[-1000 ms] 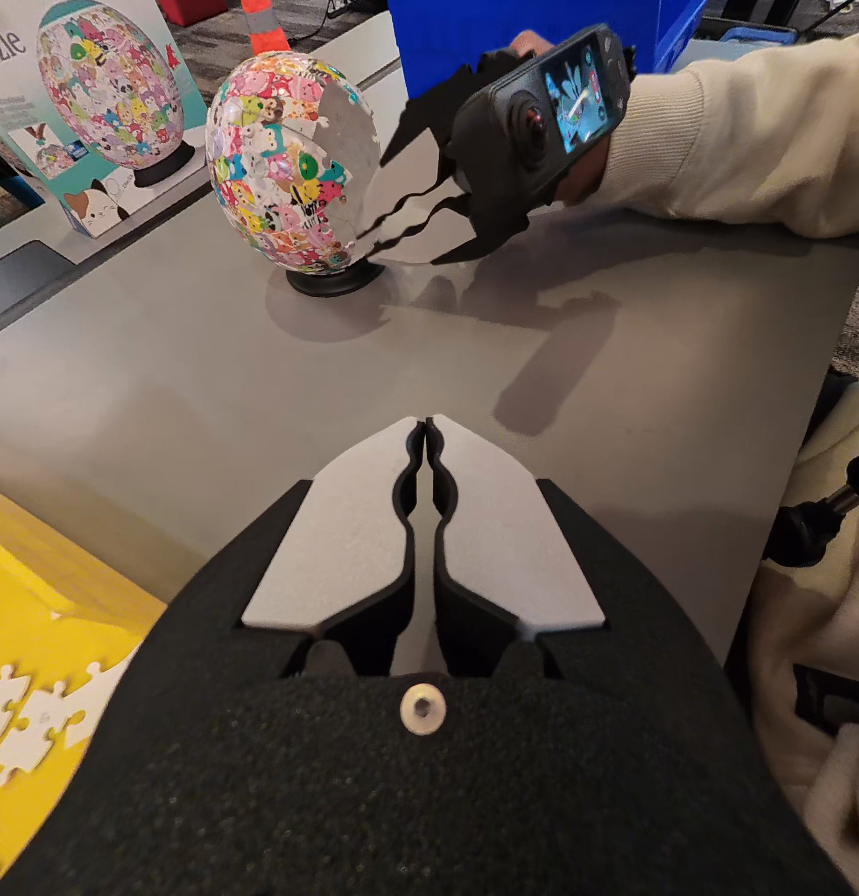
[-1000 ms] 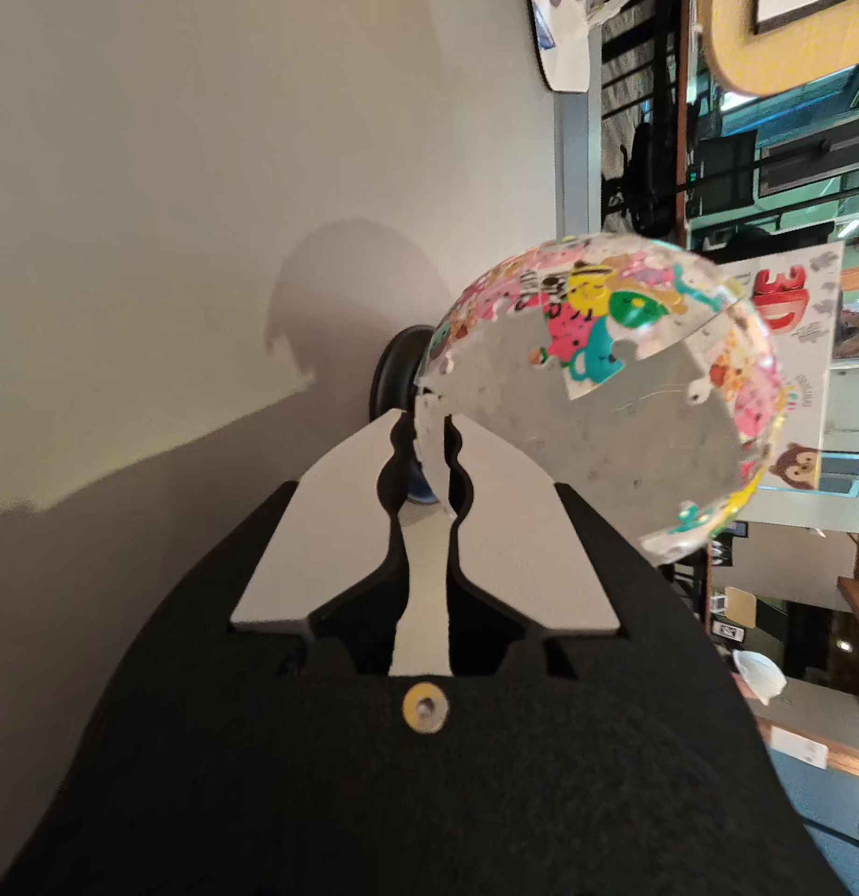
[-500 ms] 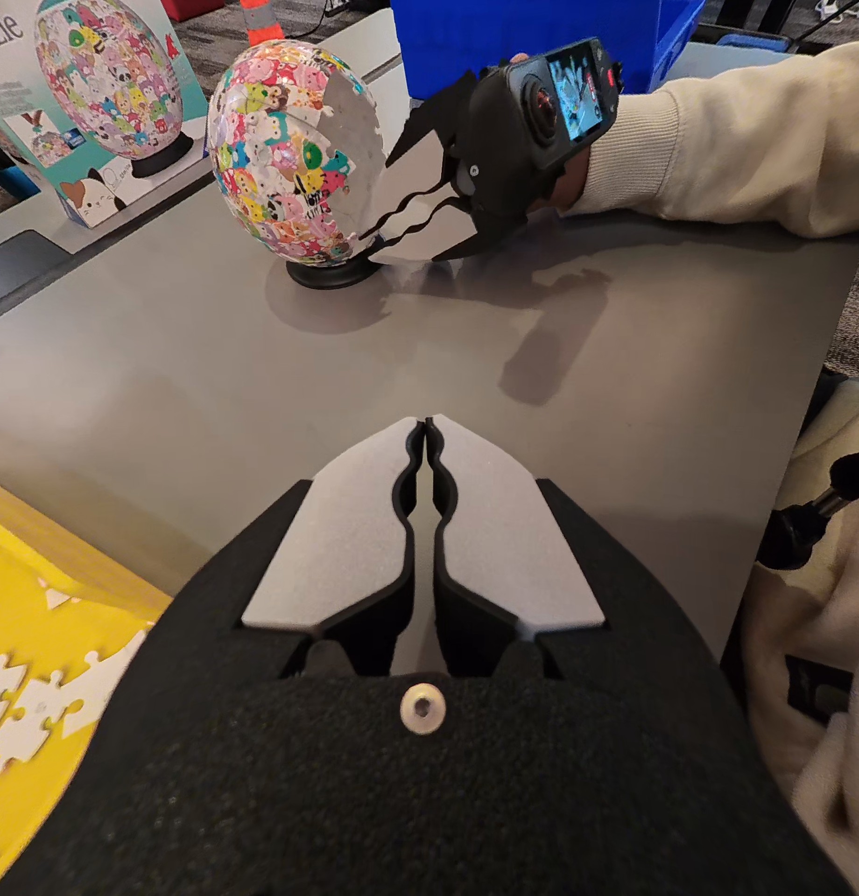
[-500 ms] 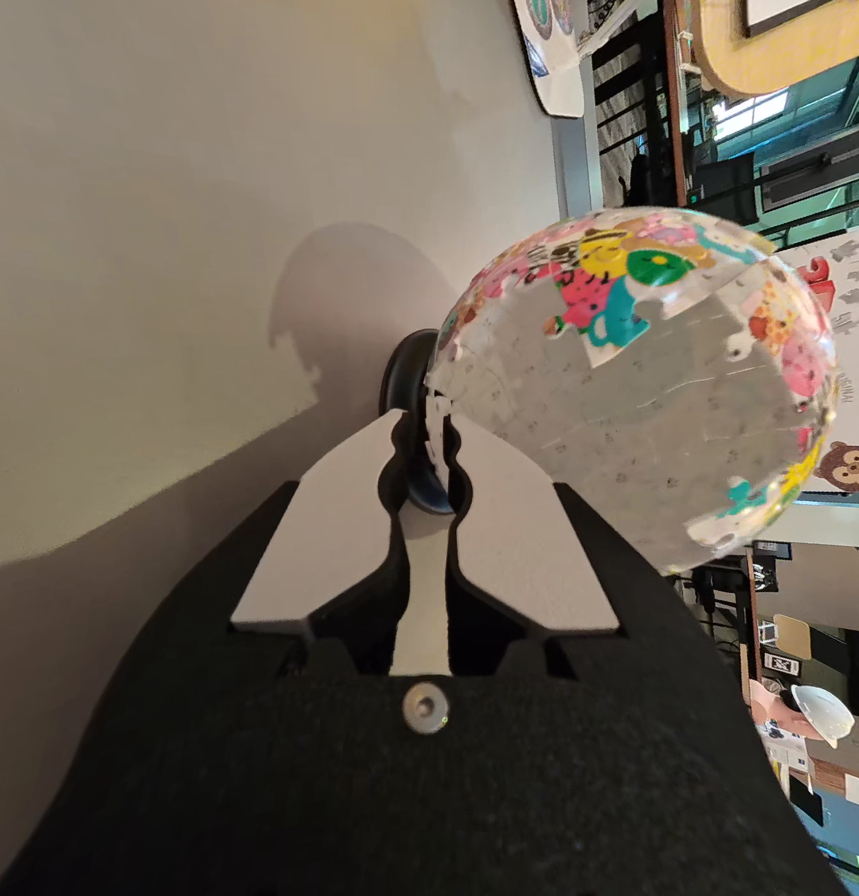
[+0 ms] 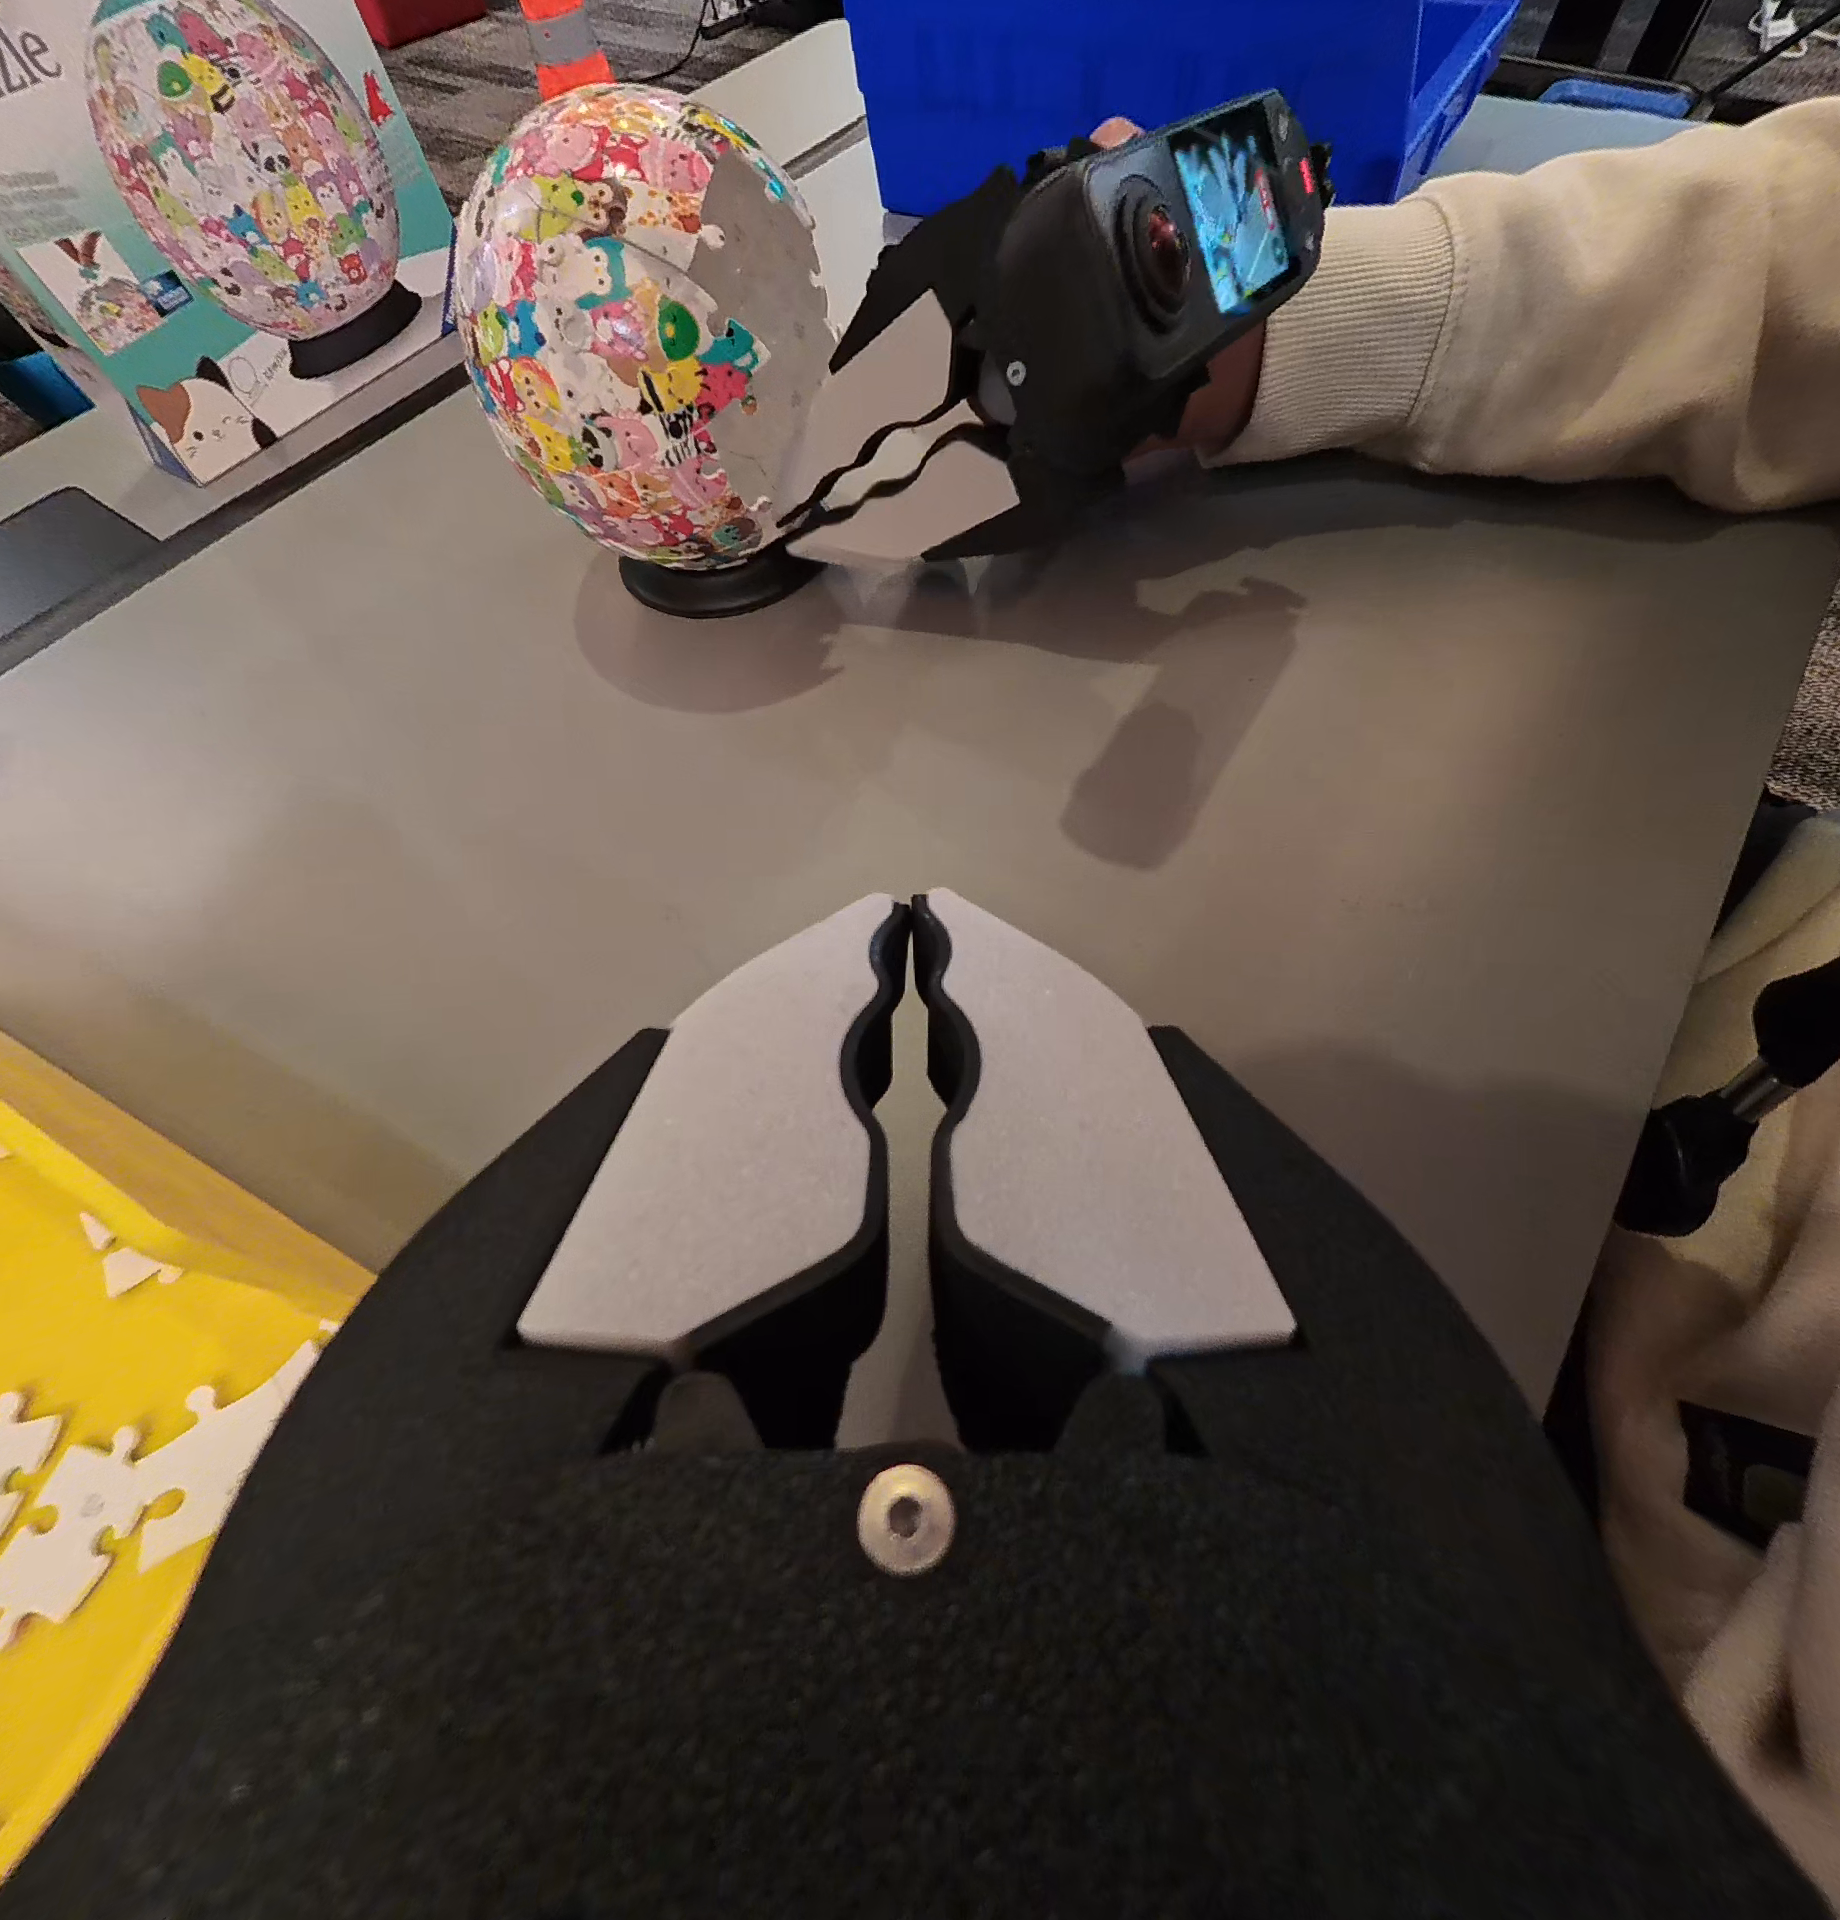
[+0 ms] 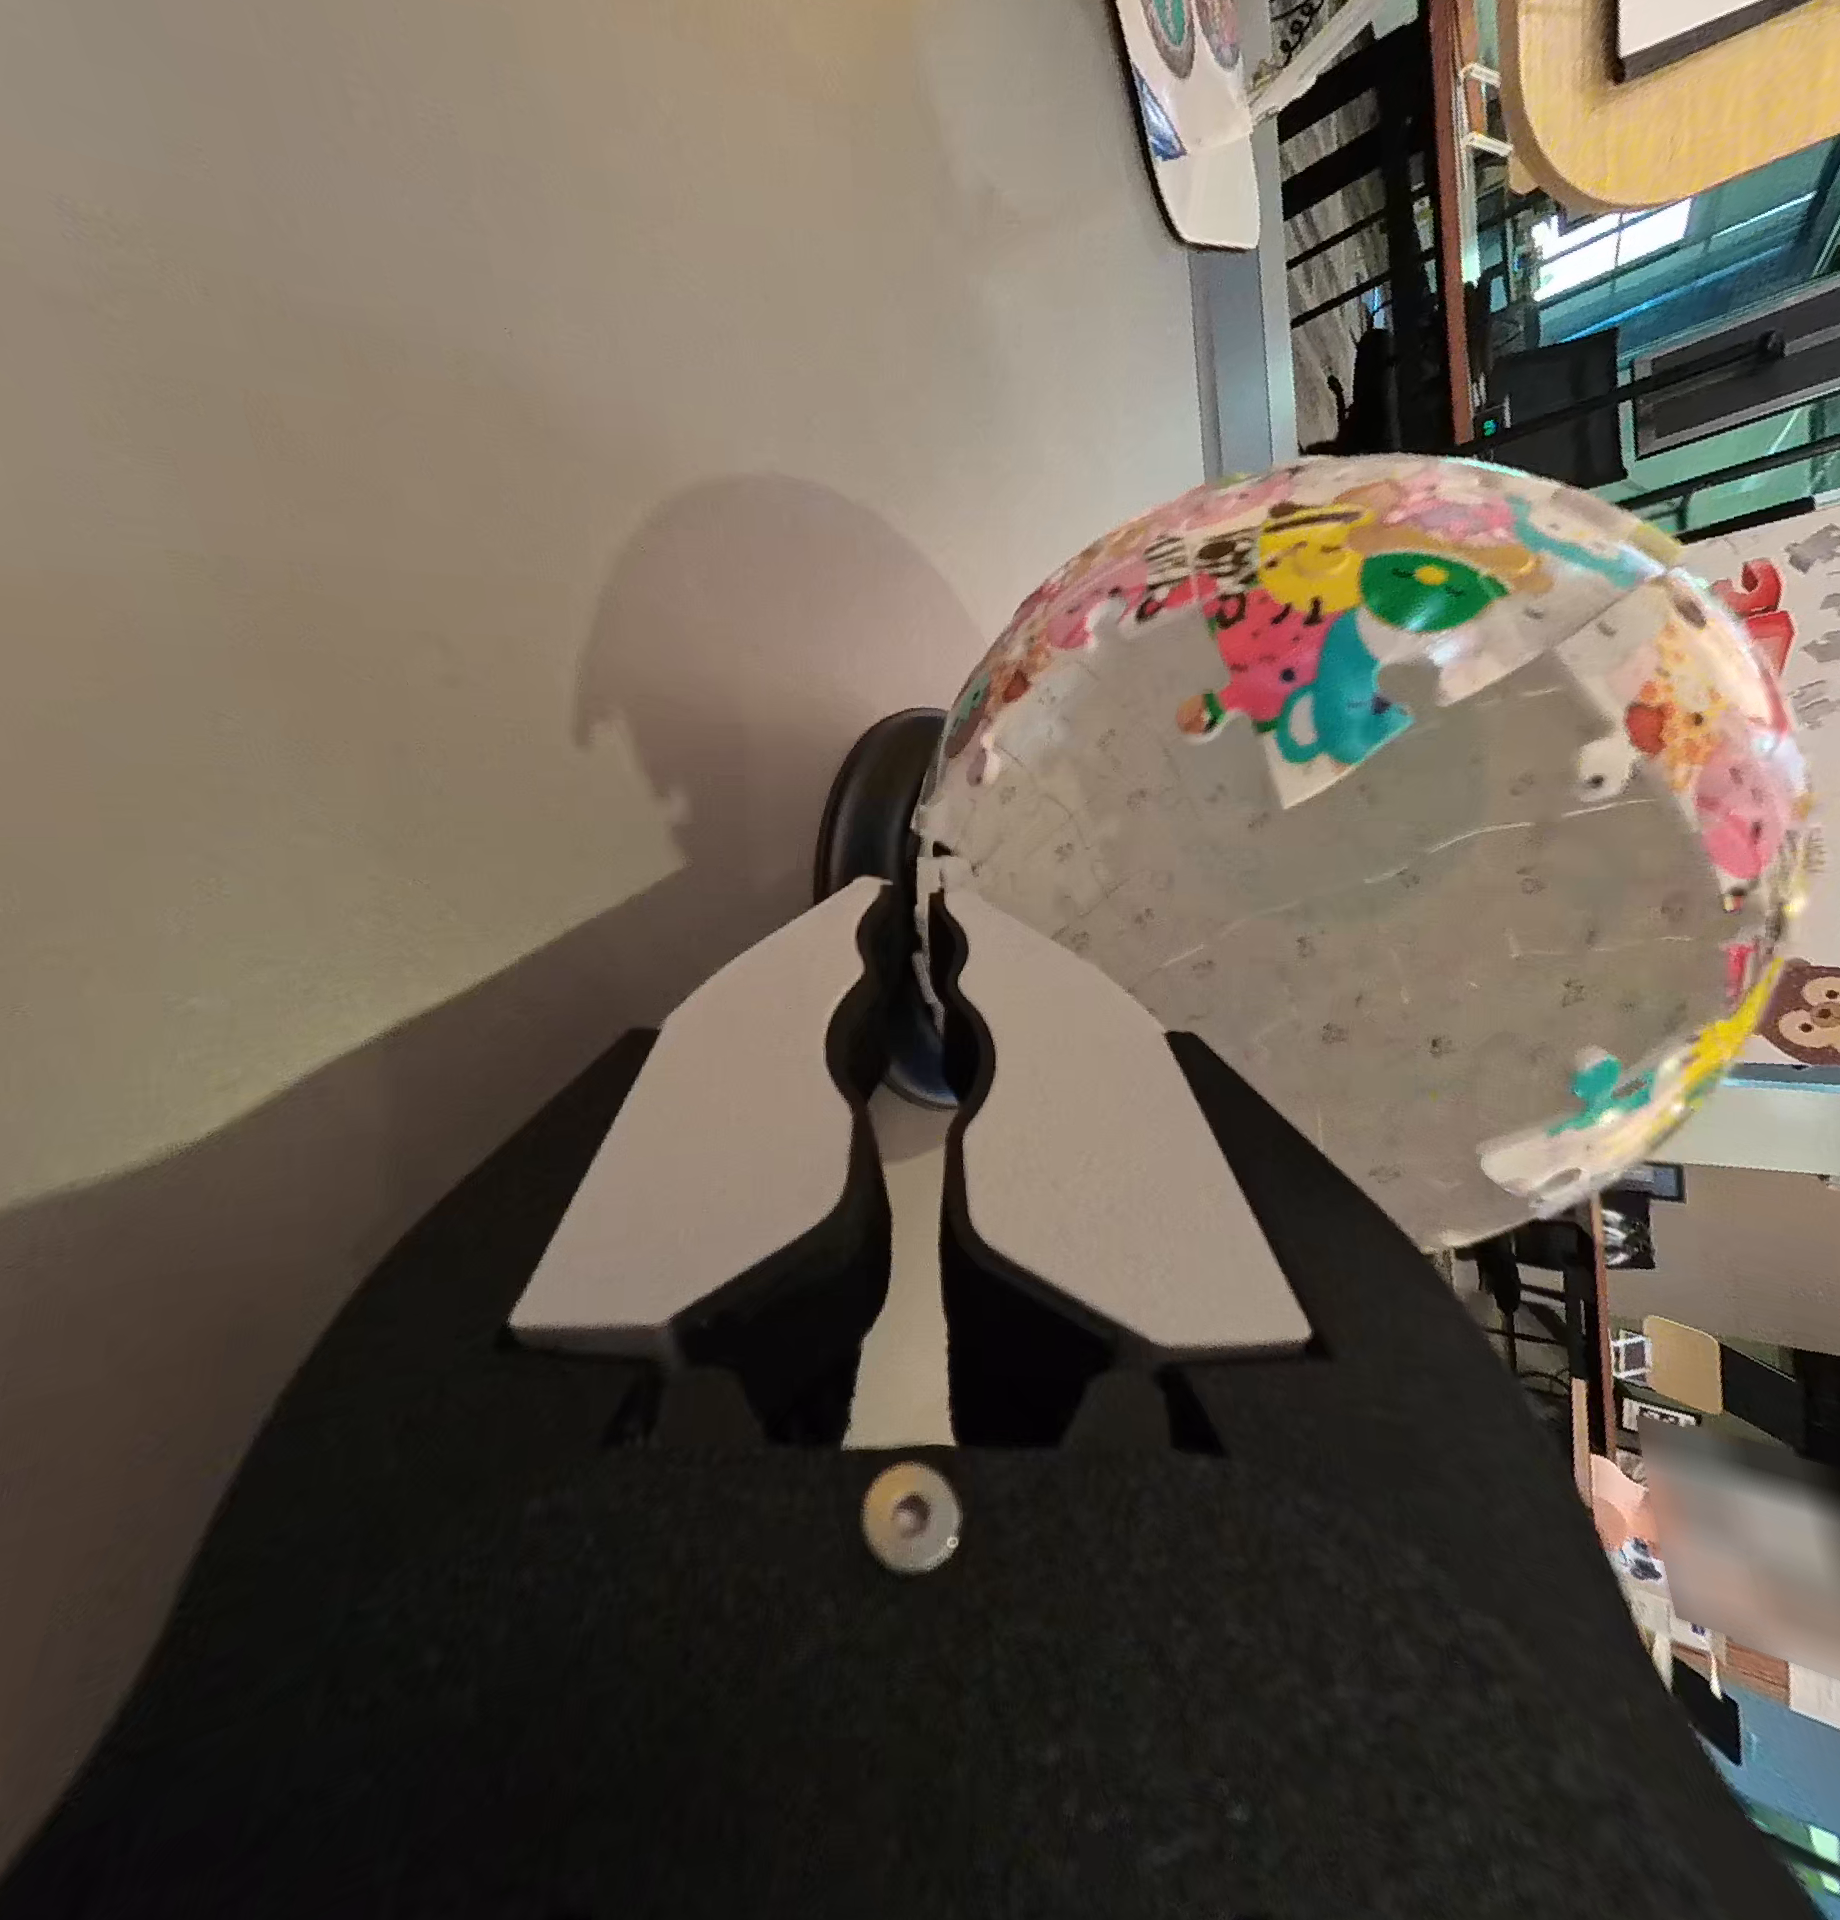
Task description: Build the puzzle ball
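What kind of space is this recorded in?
Probably an office or lab workspace, not a home: grey work table, blue storage bin behind it, orange traffic cone on carpet, and dark railings beyond the puzzle ball.

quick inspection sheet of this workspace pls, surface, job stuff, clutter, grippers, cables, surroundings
surface: grey table, bare in the middle.
job's things: puzzle ball, part built, grey gap on one side, upright on a black stand; loose white pieces in a yellow tray at the near left.
clutter: puzzle box behind the ball; blue bin.
grippers: left gripper shut, empty, over bare table; right gripper nipping the ball's lower broken edge by the stand.
cables: one on the floor beyond the table, blurred.
surroundings: orange cone, carpet, shelving beyond.
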`<action>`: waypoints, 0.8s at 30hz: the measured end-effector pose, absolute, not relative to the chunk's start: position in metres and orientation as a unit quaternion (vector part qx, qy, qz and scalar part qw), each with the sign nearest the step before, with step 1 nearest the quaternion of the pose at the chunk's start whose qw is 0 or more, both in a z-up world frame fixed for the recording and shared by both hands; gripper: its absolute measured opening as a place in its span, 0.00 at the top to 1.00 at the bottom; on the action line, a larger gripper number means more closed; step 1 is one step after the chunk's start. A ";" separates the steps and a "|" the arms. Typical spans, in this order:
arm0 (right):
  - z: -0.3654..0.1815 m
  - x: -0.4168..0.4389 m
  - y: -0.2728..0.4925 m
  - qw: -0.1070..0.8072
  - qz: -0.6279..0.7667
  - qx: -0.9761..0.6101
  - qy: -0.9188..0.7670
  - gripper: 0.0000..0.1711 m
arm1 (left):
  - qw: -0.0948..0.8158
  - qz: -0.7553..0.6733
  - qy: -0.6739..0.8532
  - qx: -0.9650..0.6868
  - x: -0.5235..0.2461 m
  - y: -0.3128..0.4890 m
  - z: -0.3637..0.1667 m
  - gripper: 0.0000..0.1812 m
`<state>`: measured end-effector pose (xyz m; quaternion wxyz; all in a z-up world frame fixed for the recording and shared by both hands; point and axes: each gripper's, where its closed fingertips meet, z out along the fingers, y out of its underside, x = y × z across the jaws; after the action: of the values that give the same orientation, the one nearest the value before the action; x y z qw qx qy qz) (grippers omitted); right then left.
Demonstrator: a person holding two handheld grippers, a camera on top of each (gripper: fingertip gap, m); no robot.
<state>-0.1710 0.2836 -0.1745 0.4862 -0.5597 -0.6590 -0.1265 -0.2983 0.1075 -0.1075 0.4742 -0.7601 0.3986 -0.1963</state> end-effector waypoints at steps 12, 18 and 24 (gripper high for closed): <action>-0.175 -0.166 0.283 0.465 -0.111 -0.586 -0.654 0.96 | 0.474 -0.197 0.399 -0.760 -0.298 0.107 -0.107 1.00; -0.178 -0.168 0.286 0.445 -0.086 -0.630 -0.631 0.86 | 0.474 -0.198 0.400 -0.759 -0.297 0.107 -0.106 1.00; -0.186 -0.169 0.285 0.427 -0.068 -0.643 -0.632 0.89 | 0.476 -0.198 0.399 -0.758 -0.298 0.107 -0.106 1.00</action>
<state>-0.1688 0.2851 -0.1865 0.4273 -0.6433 -0.6317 -0.0678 -0.2975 0.1070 -0.1055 0.4757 -0.7583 0.3991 -0.1983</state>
